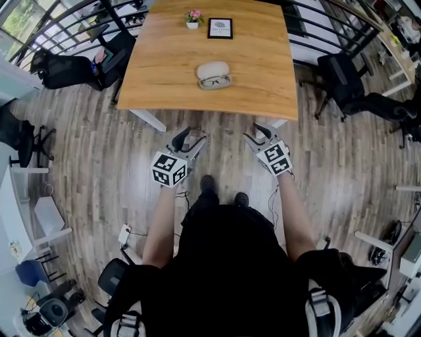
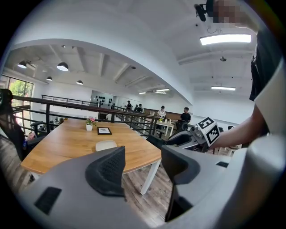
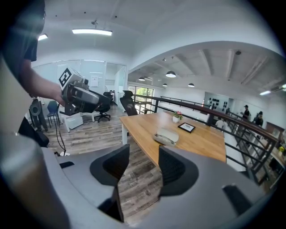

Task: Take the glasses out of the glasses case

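A white glasses case point(image 1: 213, 69) lies near the middle of the wooden table point(image 1: 164, 79), and a pair of glasses point(image 1: 215, 81) rests on the table against its near side. Both grippers hang over the floor in front of the table's near edge, well short of the case. My left gripper point(image 1: 193, 135) is open with nothing between its jaws, and so is my right gripper point(image 1: 252, 131). From the left gripper point(image 2: 143, 165) the case point(image 2: 106, 145) shows far off. Past the right gripper point(image 3: 144, 167) the case point(image 3: 167, 135) and glasses point(image 3: 163, 140) are visible.
A small potted flower point(image 1: 193, 18) and a framed card point(image 1: 220, 28) stand at the table's far edge. Black office chairs sit at the left point(image 1: 72, 69) and right point(image 1: 342, 79) of the table. A black railing point(image 1: 59, 26) runs behind it.
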